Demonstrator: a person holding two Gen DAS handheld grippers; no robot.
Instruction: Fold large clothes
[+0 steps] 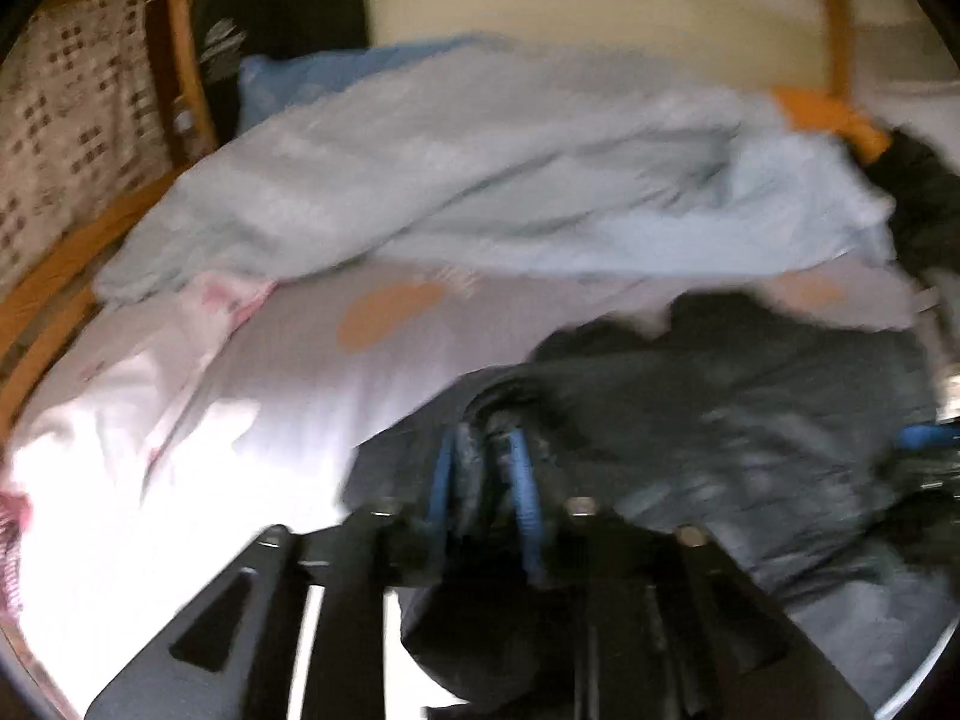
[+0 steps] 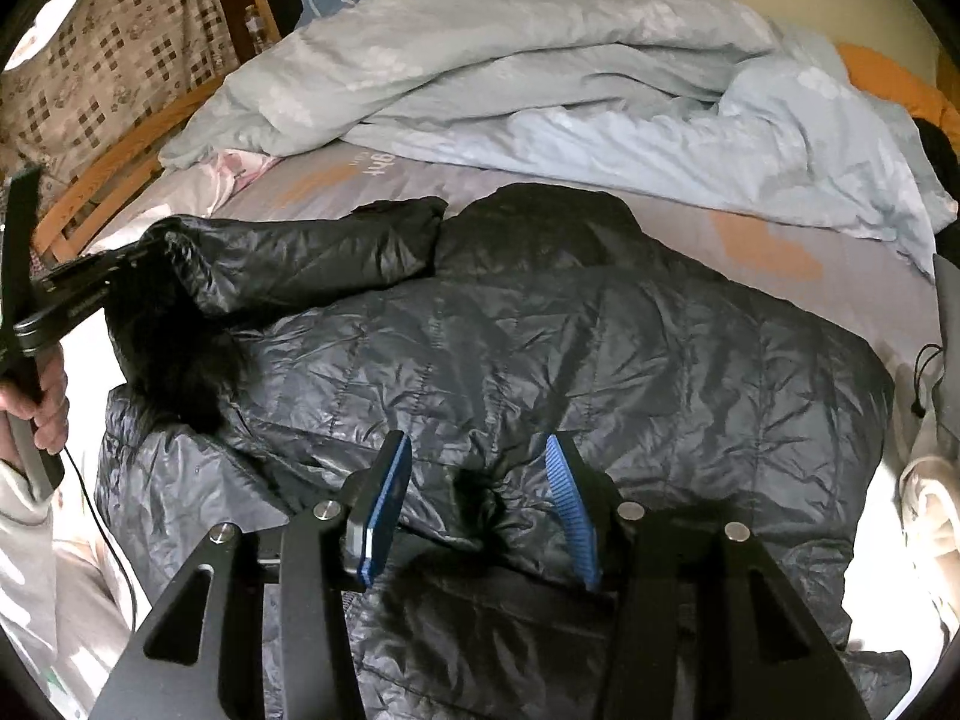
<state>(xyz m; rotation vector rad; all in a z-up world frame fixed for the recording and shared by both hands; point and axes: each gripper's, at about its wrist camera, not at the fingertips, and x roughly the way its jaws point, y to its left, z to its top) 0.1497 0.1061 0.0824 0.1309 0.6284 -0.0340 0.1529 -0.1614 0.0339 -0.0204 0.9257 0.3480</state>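
Note:
A large black quilted puffer jacket [image 2: 540,348] lies spread on the bed, one sleeve [image 2: 312,246] folded across its upper left. My left gripper [image 1: 483,456] is shut on a bunch of the jacket fabric [image 1: 720,420]; the left wrist view is motion-blurred. In the right wrist view the left gripper [image 2: 129,258] holds the jacket's furry hood edge [image 2: 174,360], lifted at the left. My right gripper [image 2: 477,468] is open just above the jacket's near part, its blue pads [image 2: 570,510] apart with nothing between them.
A crumpled light-blue duvet [image 2: 540,72] fills the back of the bed. The lilac sheet [image 2: 780,258] has orange patches. A wooden bed rail [image 2: 114,174] and checked cushion [image 2: 120,48] stand at the left. Light clothing [image 2: 930,480] lies at the right edge.

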